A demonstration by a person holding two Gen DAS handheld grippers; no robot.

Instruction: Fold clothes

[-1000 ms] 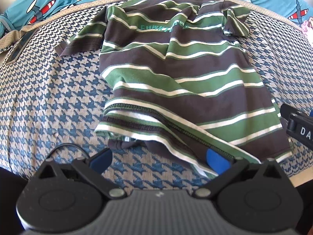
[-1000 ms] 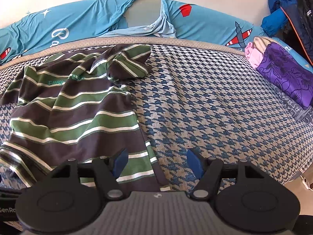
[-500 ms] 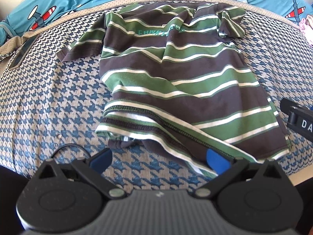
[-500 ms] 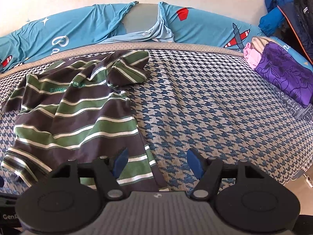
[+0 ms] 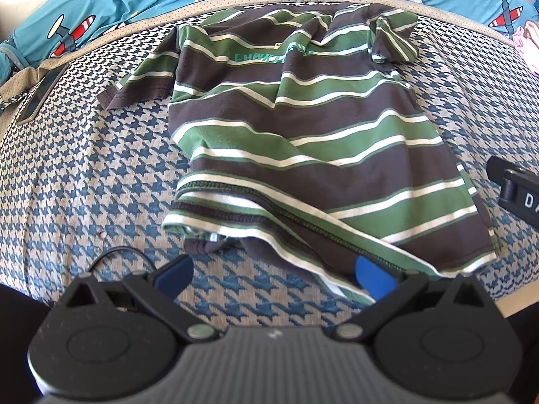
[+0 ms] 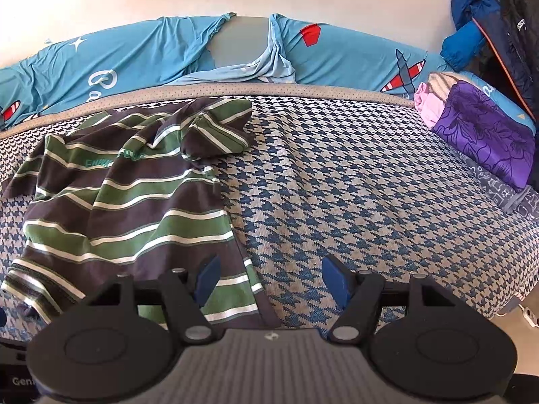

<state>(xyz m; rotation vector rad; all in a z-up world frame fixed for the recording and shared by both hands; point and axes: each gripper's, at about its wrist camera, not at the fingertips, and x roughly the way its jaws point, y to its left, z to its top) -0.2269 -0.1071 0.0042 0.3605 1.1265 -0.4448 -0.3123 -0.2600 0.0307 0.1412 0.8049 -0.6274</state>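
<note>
On the houndstooth bed (image 6: 353,185) the striped shirt (image 5: 303,128) lies spread, its long axis running away from the left hand-held gripper (image 5: 273,274), wide open at the rumpled hem, nearer than the right hand-held gripper (image 6: 269,277), also wide.

I count one short-sleeved shirt striped dark brown, green and white (image 5: 313,141), one blue and beige houndstooth bed cover (image 6: 353,202), two blue-tipped black grippers, left (image 5: 273,271) and right (image 6: 269,277), one folded purple floral cloth (image 6: 485,134), one dark blue jacket (image 6: 498,33)
</note>
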